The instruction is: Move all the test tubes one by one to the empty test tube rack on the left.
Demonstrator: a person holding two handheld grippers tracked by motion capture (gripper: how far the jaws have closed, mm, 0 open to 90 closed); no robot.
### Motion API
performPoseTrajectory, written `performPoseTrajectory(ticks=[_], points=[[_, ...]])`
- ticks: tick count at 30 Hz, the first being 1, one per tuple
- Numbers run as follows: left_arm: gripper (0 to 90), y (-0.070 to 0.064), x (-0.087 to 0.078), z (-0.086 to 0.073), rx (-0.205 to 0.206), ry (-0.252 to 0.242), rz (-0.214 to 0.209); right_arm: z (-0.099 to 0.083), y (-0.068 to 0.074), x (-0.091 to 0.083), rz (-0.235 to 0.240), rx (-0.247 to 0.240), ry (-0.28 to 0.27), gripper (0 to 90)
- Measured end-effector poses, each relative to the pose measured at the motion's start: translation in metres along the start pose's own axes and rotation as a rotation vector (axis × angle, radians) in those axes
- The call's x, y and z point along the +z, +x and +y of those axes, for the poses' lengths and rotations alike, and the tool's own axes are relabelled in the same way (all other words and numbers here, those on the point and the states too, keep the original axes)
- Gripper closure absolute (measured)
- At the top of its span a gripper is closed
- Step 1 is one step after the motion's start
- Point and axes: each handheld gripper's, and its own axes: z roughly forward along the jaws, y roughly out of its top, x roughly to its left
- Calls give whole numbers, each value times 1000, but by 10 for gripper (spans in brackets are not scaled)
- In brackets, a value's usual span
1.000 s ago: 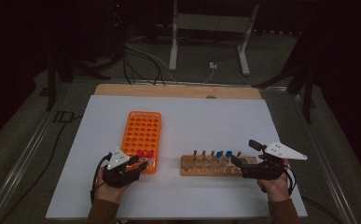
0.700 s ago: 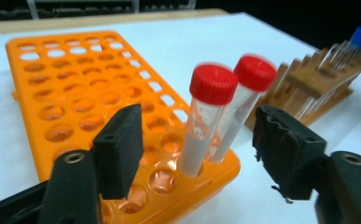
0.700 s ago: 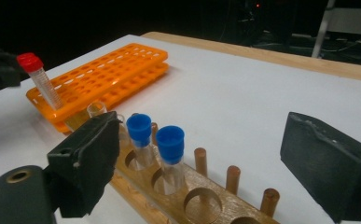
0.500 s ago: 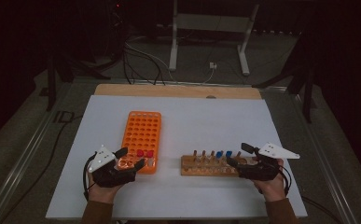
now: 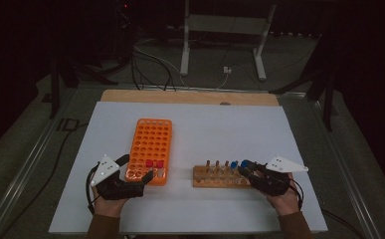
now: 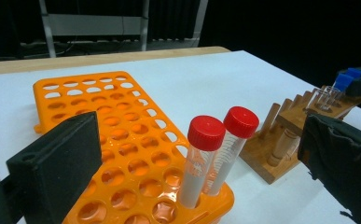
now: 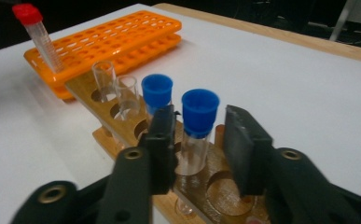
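Right gripper (image 7: 194,154): jaws parted, straddling blue-capped tube (image 7: 197,126) standing in wooden rack (image 7: 122,128); neither pad touching yet. Tube looks light, thin-walled, slick, breakable; best pinched on the glass just below the cap. Left gripper (image 6: 201,154): jaws wide apart, 2 red-capped tubes (image 6: 206,158) between, upright in orange rack (image 6: 99,116) near corner.
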Motion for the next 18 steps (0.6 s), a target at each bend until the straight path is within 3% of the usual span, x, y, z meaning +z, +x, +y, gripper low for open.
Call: performPoseTrajectory(ticks=[6,18], points=[[6,1,0,-1,-8,-2,5,-1,3,4,-1,-19,14,755],[6,-1,1,0,12,-1,7,4,5,1,7,-17,4,768]])
